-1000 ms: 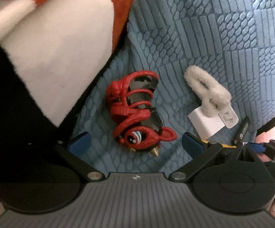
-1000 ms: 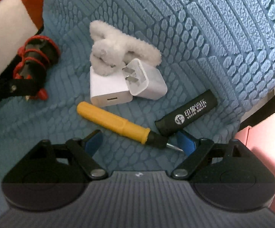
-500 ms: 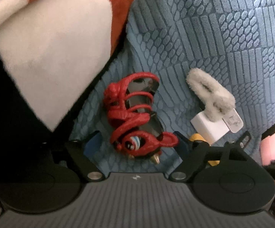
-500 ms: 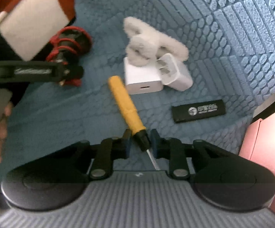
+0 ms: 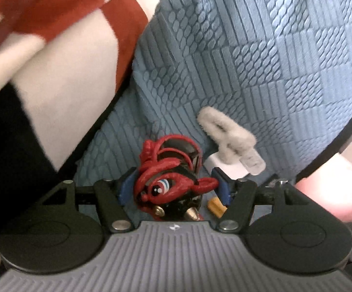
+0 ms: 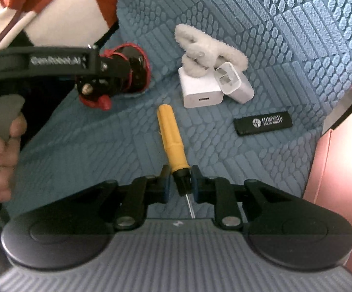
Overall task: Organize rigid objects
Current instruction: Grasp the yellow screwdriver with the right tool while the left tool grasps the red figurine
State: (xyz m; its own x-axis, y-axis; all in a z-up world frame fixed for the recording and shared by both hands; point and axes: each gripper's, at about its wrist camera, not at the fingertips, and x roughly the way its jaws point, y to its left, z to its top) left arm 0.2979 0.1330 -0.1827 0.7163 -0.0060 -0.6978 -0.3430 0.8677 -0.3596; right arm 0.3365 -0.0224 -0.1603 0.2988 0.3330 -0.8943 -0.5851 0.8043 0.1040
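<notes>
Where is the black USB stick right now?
In the right wrist view, the black USB stick lies flat on the blue textured cover, right of the yellow screwdriver and below-right of the white chargers.

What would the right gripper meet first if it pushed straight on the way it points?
Probably the square white charger: the right gripper, shut on the yellow-handled screwdriver, aims the handle toward it; depth is unclear.

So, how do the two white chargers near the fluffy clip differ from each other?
The larger white charger lies flat and shows a small port on its near face; the smaller white charger leans tilted and shows two metal prongs on its end. The fluffy clip rests mostly on the larger one. Both are white, boxy, touching, and lie on the blue mat.
</notes>
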